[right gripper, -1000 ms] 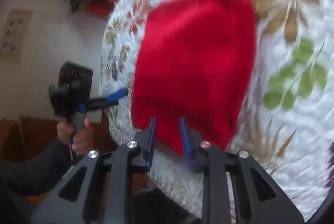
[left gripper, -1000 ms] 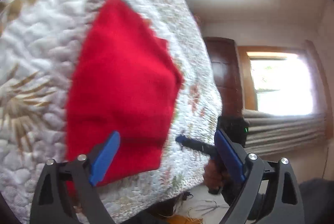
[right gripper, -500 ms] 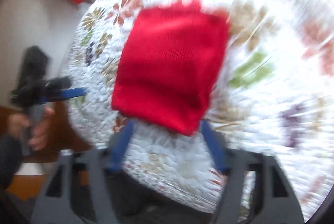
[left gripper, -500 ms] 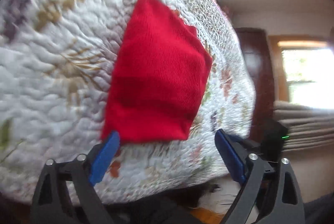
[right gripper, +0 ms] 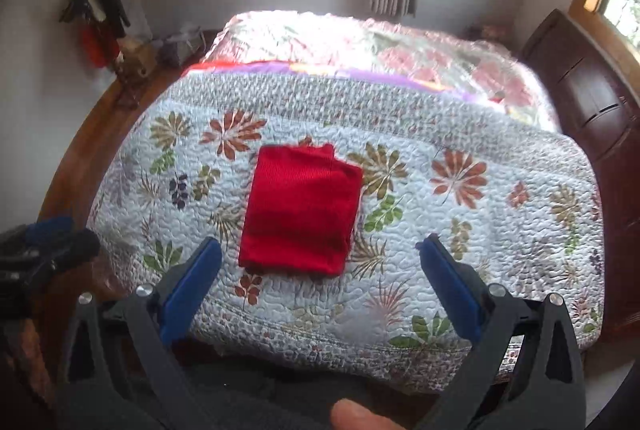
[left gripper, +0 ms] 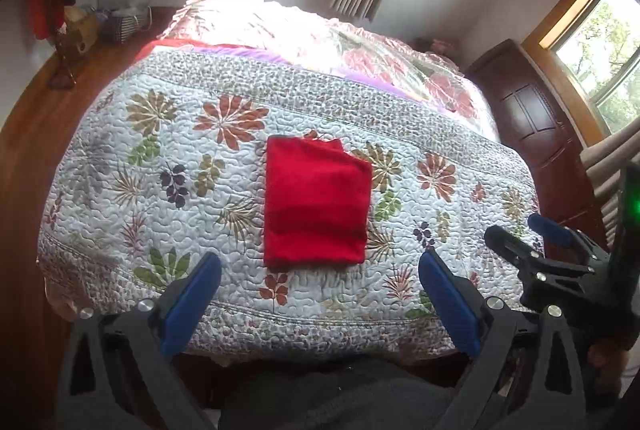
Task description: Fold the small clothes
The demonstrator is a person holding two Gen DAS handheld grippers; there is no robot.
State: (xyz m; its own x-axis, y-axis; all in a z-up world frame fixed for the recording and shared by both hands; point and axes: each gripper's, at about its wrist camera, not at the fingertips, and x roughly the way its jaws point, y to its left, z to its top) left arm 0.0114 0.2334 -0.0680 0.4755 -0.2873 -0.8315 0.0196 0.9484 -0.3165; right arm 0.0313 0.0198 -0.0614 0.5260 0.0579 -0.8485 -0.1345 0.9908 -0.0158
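On the bed [left gripper: 120, 189], near the foot edge and roughly centred across the quilt [left gripper: 440, 133]: a red garment [left gripper: 316, 205], folded into a compact rectangle, flat, with one stepped corner at about 1 o'clock where an under-layer peeked out. Judged already folded, or very nearly; no loose sleeve or hem seen trailing.

Held back from the bed, both tools. Left gripper [left gripper: 320, 270] with jaws wide apart, empty, blue pads framing the garment at 12 o'clock without touching it. Right gripper [right gripper: 320, 254] likewise spread wide and empty, the garment just beyond its pads; seen also at 3 o'clock in the left wrist view, well clear of the cloth. Probably drawn away so as to leave the fold undisturbed and take in the result.

At 10 o'clock, off the bed by the wall, a clothes stand [right gripper: 100, 13] with hanging things, too small to make out. At 3 o'clock, a dark wooden door [left gripper: 532, 117]. Windows and curtains behind the headboard end.

Likely remaining: at most a squaring of that stepped corner.
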